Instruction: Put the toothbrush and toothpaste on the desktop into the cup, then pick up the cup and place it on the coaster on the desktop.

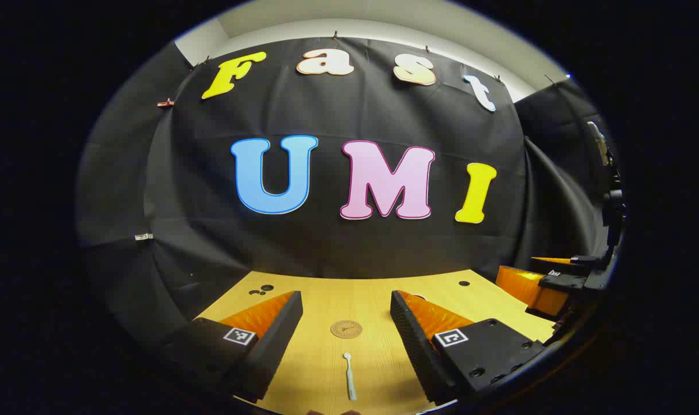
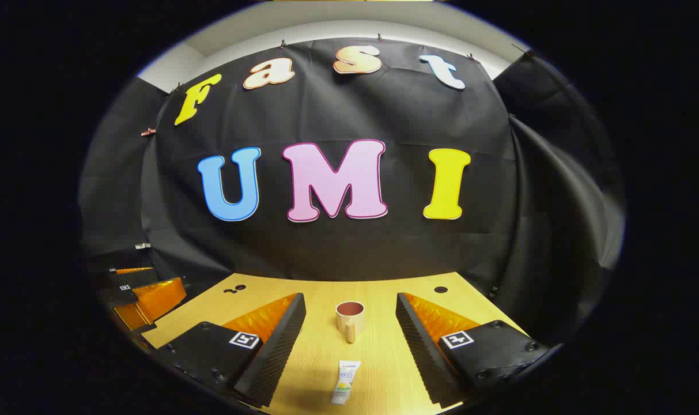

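Left gripper [image 1: 344, 314]: hovering above the counter [image 1: 378, 288], jaws standing spread wide, gripping nothing.
Right gripper [image 2: 349, 316]: hovering above the counter too, jaws standing spread wide, gripping nothing; in the left gripper view it is showing at the counter's right edge [image 1: 548, 282].
Toothbrush [image 1: 350, 376]: lying flat on the counter near its front edge, in the left gripper view sitting between the spread jaws, head pointing toward the far edge, touching neither finger.
Coaster [image 1: 346, 329]: lying flat on the counter just beyond the toothbrush head, toward the far edge, apart from it, nothing resting on it.
Cup [image 2: 350, 318]: standing upright on the counter, in the right gripper view sitting between the spread jaws, handle facing the front edge, mouth open upward; I cannot tell whether anything is lying inside.
Toothpaste [image 2: 345, 382]: lying flat on the counter near the front edge, just in front of the cup handle, apart from it, cap end pointing at the front edge.
Counter holes: dark round holes [image 2: 440, 289] showing near the far edge, toward both far corners.
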Tool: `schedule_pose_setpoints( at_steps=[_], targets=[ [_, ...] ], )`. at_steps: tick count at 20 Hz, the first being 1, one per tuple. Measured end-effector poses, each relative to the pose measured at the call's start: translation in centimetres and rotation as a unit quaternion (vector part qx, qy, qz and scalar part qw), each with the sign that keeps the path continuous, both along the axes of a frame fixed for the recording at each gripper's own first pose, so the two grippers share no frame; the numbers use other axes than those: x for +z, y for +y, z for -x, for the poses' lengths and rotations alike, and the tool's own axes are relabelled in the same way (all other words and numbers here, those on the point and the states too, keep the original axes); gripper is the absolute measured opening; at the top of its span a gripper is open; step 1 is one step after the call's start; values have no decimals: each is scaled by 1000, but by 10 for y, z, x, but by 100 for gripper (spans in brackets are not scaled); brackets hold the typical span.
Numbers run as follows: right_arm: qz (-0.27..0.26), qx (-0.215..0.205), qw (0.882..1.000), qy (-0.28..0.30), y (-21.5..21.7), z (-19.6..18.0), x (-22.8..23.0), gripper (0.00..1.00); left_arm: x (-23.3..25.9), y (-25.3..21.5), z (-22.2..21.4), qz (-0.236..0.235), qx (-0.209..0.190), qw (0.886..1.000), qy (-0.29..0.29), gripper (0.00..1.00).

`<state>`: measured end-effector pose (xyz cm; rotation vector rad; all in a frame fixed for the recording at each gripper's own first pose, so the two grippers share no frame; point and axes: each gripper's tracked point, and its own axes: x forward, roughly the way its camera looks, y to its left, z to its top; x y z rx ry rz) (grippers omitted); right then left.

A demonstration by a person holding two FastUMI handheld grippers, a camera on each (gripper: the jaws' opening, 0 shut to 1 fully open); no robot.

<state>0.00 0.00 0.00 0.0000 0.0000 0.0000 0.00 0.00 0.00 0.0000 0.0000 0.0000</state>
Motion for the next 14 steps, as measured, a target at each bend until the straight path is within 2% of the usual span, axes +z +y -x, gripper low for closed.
schedule_pose_setpoints(
  at_steps=[8,14],
  targets=[
    [-3,17,1000,21,8,-8,-13,97,-8,7,-4,-7,14,1000,13,97],
    [-18,14,999,38,4,-13,-22,97,-14,14,-4,-1,27,999,22,97]
  ],
)
